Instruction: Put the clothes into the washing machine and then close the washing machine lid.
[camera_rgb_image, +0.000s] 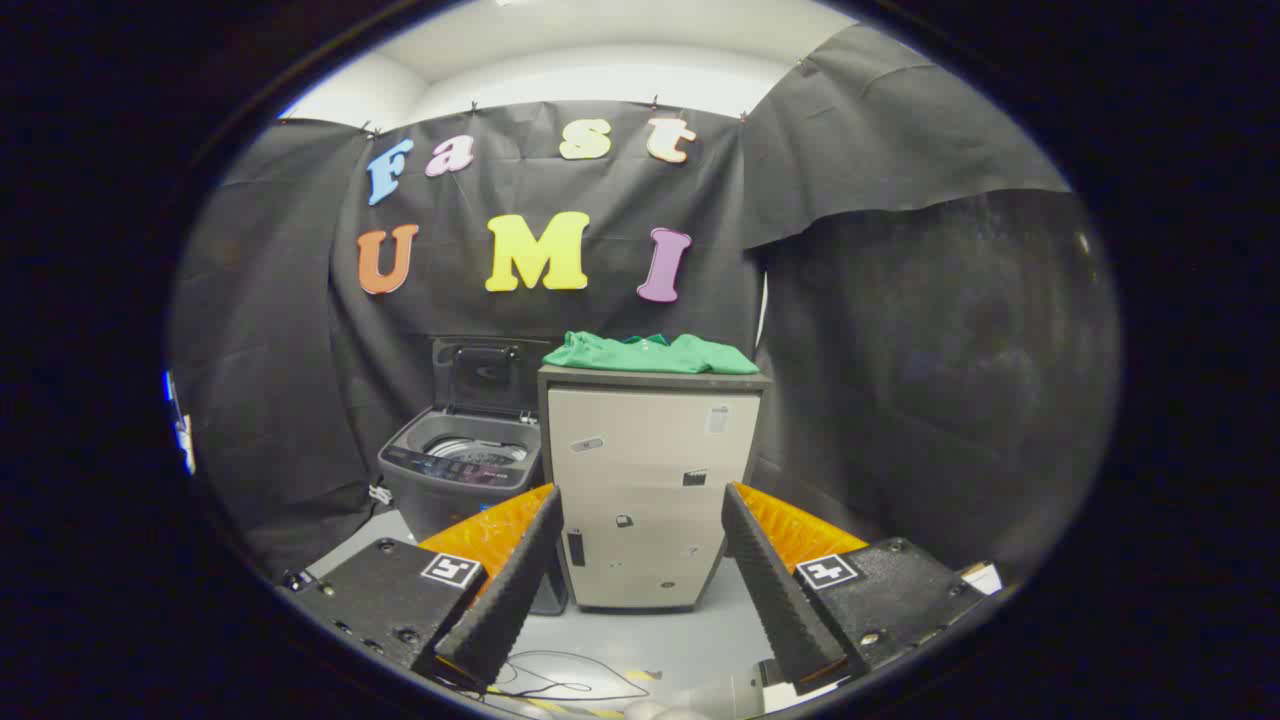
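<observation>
A folded green garment (650, 353) lies on top of a beige cabinet (645, 490), well beyond my fingers. To the cabinet's left stands a dark top-loading washing machine (455, 470) with its lid (487, 372) raised upright against the cloth wall; the metal drum shows inside. My gripper (642, 515) is open, its fingers spread wide with nothing between them, and the cabinet front is framed in the gap some way ahead.
Black cloth walls close the booth at the back and on both sides. The floor (640, 640) is pale grey, with a thin cable (560, 685) lying on it just under my fingers.
</observation>
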